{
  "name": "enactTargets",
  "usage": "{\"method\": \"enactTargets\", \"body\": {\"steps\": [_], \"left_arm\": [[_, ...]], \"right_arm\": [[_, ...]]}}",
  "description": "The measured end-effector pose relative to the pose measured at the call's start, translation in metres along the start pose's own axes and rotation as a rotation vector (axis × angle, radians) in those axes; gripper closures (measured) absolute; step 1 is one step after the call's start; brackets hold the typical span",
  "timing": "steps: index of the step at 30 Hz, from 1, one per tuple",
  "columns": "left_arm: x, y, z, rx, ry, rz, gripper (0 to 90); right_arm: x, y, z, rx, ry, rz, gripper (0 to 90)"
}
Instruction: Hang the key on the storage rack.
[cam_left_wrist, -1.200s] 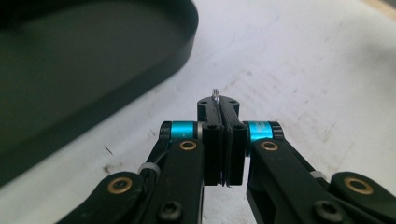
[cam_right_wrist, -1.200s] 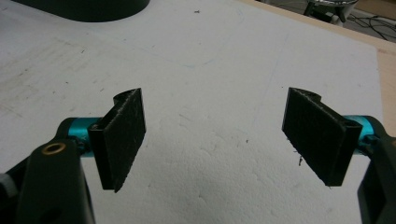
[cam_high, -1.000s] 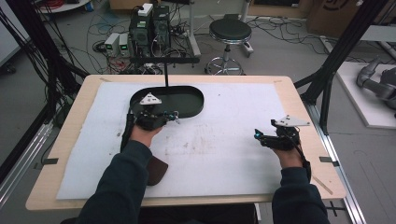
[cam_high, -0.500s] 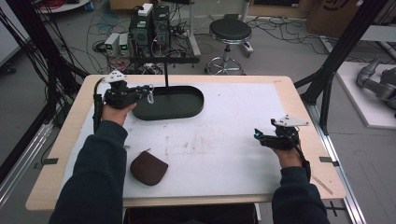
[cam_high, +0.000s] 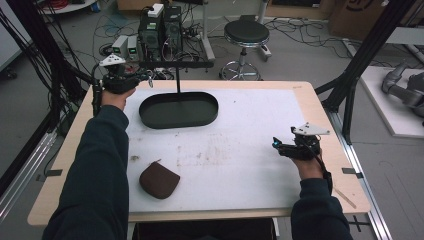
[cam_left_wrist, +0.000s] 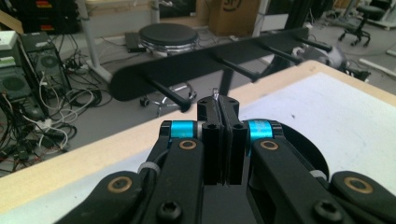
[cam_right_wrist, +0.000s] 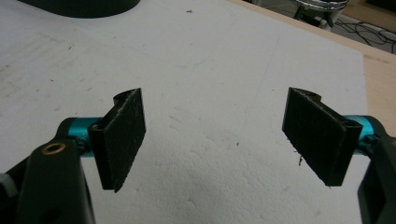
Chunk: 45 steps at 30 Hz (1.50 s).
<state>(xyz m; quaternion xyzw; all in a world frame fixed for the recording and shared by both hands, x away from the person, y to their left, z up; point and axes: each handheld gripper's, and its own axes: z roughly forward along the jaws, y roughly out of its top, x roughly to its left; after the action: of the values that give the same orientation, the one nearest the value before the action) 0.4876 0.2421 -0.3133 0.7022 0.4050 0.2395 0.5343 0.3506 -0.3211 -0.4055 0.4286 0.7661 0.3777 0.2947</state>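
A black stand has an oval base (cam_high: 178, 110), a thin pole (cam_high: 177, 82) and a cross bar with pegs (cam_left_wrist: 224, 56). My left gripper (cam_high: 142, 78) is held up at the table's back left corner, level with the bar's left end. Its jaws (cam_left_wrist: 218, 105) are shut, and a thin silvery metal loop (cam_left_wrist: 215, 93) sticks out above them, just short of a peg (cam_left_wrist: 168, 93). A brown pouch (cam_high: 159, 180) lies near the front left of the white mat. My right gripper (cam_high: 276, 145) rests at the right of the mat, open, with nothing between its pads (cam_right_wrist: 123, 137).
The white mat (cam_high: 240, 150) covers most of the wooden table (cam_high: 330, 130). Behind the table stand computer cases (cam_high: 160, 25), a round stool (cam_high: 246, 32) and loose cables on the floor. Black frame posts (cam_high: 360, 65) rise at both sides.
My left gripper has moved from beside the stand's base, back and to the left, then up level with the peg bar. The brown pouch, earlier under the forearm, is uncovered. The right gripper has stayed put.
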Motion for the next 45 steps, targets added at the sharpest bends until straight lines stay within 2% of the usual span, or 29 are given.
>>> {"method": "enactTargets", "body": {"steps": [4,14,19,25,26,27,28,29,31,32,34,39,43,45], "left_arm": [[0.011,-0.004,0.001,-0.006,0.016,-0.029,88.1],[0.015,-0.006,0.005,-0.035,0.037,-0.052,88.1],[0.018,-0.008,0.009,-0.05,0.052,-0.086,87.5],[0.017,-0.01,0.016,-0.046,0.1,-0.077,84.7],[0.017,-0.011,0.017,-0.043,0.119,-0.079,76.5],[0.017,-0.012,0.017,-0.044,0.135,-0.095,76.5],[0.017,-0.014,0.016,-0.047,0.157,-0.127,69.5],[0.017,-0.015,0.015,-0.05,0.161,-0.137,61.7],[0.015,-0.016,0.012,-0.021,0.188,-0.108,61.0],[0.015,-0.018,0.01,-0.003,0.196,-0.099,57.4],[0.015,-0.022,0.006,-0.004,0.204,-0.106,56.2],[0.011,-0.032,-0.004,-0.01,0.203,-0.115,52.7],[0.004,-0.039,-0.016,-0.034,0.176,-0.107,51.5],[0.0,-0.041,-0.022,-0.043,0.163,-0.102,46.7]], "right_arm": [[-0.001,-0.001,0.001,0.004,-0.004,-0.007,21.8],[0.001,-0.001,0.001,0.013,-0.001,-0.013,21.8],[0.001,-0.001,0.001,0.019,-0.002,-0.013,21.8],[0.001,-0.002,0.001,0.02,0.001,-0.018,21.8],[0.001,-0.002,0.001,0.023,0.002,-0.013,21.8],[0.001,-0.002,0.001,0.023,0.002,-0.013,21.8],[0.001,-0.002,0.002,0.024,0.001,-0.011,21.8],[0.001,-0.002,0.001,0.024,0.002,-0.012,21.8],[0.001,-0.002,0.001,0.022,0.005,-0.014,21.8],[0.001,-0.002,0.002,0.02,0.004,-0.015,21.8],[0.002,-0.002,0.002,0.02,0.005,-0.017,21.8],[0.004,-0.001,0.001,0.014,0.01,-0.02,21.8],[0.005,-0.001,0.002,0.02,0.012,-0.025,21.8],[0.006,0.0,0.001,0.018,0.015,-0.023,21.8]]}}
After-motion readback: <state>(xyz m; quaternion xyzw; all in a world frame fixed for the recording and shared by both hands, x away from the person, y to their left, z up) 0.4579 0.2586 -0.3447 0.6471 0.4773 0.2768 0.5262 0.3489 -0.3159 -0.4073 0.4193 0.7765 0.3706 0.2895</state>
